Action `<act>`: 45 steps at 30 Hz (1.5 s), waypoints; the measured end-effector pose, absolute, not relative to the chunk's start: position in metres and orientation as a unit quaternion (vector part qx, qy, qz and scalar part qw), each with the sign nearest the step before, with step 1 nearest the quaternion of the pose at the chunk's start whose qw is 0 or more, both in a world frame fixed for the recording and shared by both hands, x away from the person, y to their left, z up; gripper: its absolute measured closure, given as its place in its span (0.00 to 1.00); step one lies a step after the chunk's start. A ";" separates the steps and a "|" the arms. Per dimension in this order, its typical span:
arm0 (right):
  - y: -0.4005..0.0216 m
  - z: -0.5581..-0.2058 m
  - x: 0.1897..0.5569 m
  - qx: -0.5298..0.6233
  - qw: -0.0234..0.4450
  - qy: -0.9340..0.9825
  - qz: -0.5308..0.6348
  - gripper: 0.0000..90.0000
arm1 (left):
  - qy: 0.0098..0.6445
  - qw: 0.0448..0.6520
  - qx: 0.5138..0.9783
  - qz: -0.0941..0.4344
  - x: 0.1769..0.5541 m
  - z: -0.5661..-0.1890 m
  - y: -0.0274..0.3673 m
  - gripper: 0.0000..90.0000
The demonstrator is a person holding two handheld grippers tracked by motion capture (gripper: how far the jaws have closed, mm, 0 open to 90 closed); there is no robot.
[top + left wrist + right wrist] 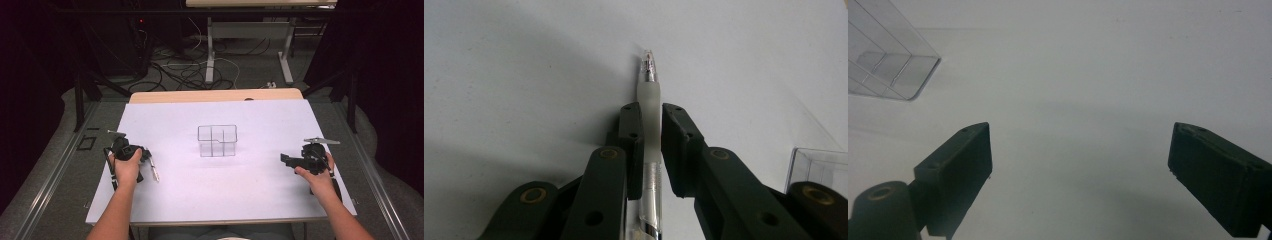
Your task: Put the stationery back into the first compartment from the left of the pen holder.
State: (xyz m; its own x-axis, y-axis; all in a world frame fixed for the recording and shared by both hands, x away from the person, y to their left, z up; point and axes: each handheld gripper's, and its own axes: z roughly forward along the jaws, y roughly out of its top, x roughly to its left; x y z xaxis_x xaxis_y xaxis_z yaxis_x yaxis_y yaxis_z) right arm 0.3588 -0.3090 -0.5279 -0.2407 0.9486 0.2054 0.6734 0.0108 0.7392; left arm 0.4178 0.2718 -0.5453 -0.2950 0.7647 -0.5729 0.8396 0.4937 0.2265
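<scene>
Left gripper [651, 150] jaws clamped the pen [650, 100] left of the clear organizer [217, 140], right gripper [1078, 165] jaws wide and empty; next I judged: lift it toward a compartment.

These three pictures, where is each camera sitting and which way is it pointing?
High view: above the person's side, looking forward and down on the white table; both forearms, left gripper and right gripper show.
Left gripper view: rides the left gripper, looking along its jaws, shut on a clear pen.
Right gripper view: rides the right gripper, looking along its open jaws at the table.
Shared: the clear divided box appears in all three, at the right edge and top left.
</scene>
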 end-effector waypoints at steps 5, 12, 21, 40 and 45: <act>-0.309 -0.528 0.359 0.590 0.179 0.688 0.383 0.12 | 0.799 0.324 0.503 -0.060 0.417 -0.544 0.271 0.89; -0.309 -0.528 0.359 0.590 0.179 0.688 0.383 0.12 | 0.792 0.333 0.507 -0.065 0.415 -0.540 0.272 0.89; -0.309 -0.528 0.359 0.589 0.179 0.689 0.383 0.12 | 0.784 0.351 0.507 -0.068 0.412 -0.534 0.273 0.89; -0.310 -0.528 0.359 0.589 0.179 0.688 0.383 0.12 | 0.768 0.380 0.513 -0.051 0.406 -0.526 0.274 0.89; -0.310 -0.528 0.359 0.589 0.178 0.689 0.383 0.12 | 0.762 0.385 0.520 -0.039 0.403 -0.524 0.274 0.89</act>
State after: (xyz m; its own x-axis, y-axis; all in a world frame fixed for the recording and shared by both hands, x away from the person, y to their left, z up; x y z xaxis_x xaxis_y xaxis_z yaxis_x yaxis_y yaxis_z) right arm 0.3586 -0.3096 -0.5283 -0.2423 0.9480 0.2062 0.6757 0.0123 0.7371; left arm 0.4035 0.2742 -0.5235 -0.1631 0.7618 -0.6270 0.8221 0.4563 0.3404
